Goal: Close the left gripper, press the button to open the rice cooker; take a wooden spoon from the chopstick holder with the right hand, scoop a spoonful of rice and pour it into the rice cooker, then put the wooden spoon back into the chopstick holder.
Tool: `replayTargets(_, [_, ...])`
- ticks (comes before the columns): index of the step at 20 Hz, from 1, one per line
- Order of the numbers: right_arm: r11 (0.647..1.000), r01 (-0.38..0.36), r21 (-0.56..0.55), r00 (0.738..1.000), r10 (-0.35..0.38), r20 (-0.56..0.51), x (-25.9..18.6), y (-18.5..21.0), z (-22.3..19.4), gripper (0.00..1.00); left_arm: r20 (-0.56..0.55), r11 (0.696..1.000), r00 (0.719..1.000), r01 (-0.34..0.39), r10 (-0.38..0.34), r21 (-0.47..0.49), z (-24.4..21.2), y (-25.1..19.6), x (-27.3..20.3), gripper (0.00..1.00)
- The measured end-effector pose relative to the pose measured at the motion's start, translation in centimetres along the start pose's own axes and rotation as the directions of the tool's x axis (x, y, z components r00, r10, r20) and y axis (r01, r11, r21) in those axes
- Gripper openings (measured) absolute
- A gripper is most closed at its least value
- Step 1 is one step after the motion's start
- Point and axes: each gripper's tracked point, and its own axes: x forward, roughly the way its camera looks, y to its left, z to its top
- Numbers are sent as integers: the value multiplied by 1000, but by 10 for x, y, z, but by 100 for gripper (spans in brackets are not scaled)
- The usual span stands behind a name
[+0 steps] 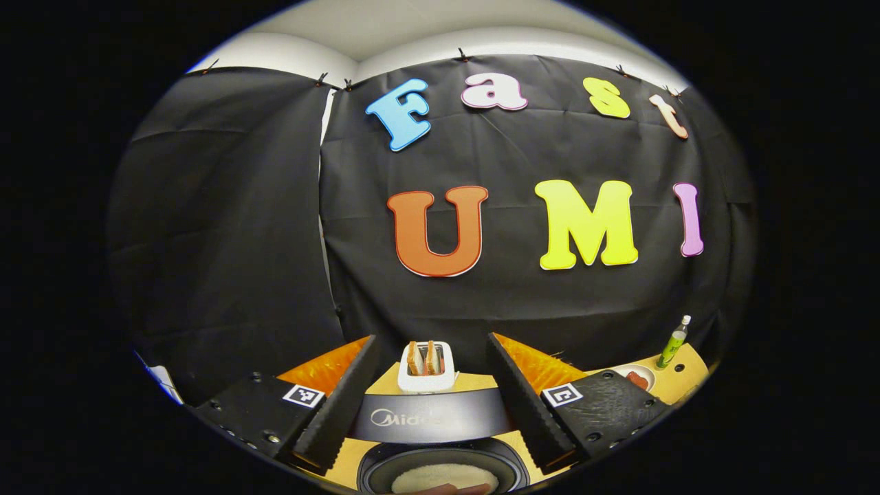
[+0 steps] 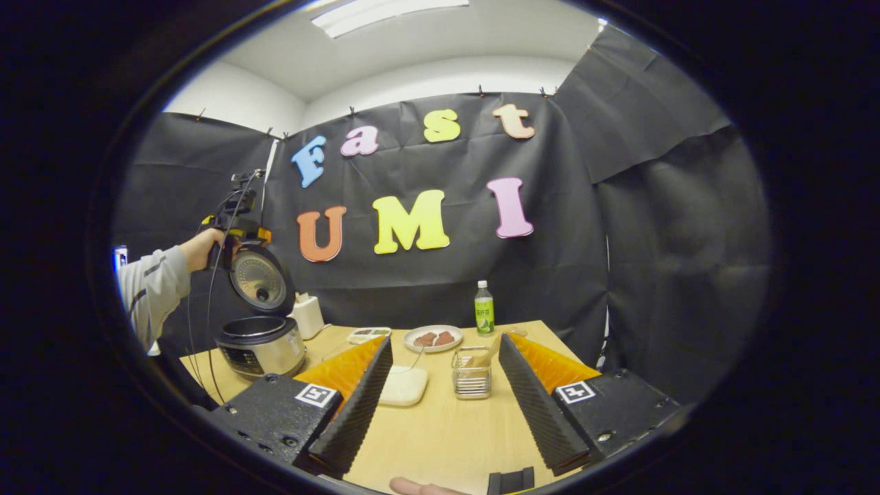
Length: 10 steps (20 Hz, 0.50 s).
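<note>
Right tool (image 2: 440,405), fingers apart and empty, hangs over the bench (image 2: 440,433), facing the holder (image 2: 471,373) with the spoon (image 2: 489,352) inside. Far left, the cooker (image 2: 261,344) stands with its lid (image 2: 261,280) up. Left tool (image 1: 430,405), fingers apart, hangs above the cooker's pot. Judged: opening done; fetching the spoon, scooping, pouring and return remain.
</note>
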Motion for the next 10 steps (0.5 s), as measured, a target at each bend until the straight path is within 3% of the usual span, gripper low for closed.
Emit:
replayTargets(2, [1000,-9,2,1000,9,-1,-10,3,2,100,6,1000,1000,4,-4,-5,-8,-2,-14,100])
replayTargets(3, [1000,-9,0,1000,9,-1,-14,4,3,95,13,1000,1000,3,-3,-4,-11,-3,-21,100])
replayTargets(5, [1000,-9,-7,1000,9,6,-22,9,8,95,23,1000,1000,19,-19,4,-21,-8,-35,100])
replayTargets(6, [1000,-13,-6,1000,14,7,-26,14,9,100,25,1000,999,29,-29,4,-28,-11,-43,99])
replayTargets(7, [1000,-23,-1,1000,23,4,-30,18,8,94,22,999,999,42,-42,6,-35,-14,-51,100])
replayTargets(8, [999,-39,8,999,39,2,-35,25,9,100,15,998,998,59,-59,5,-43,-17,-56,99])
replayTargets(10, [997,-67,25,998,67,-4,-42,37,9,100,10,997,997,73,-72,-15,-60,-20,-71,99])
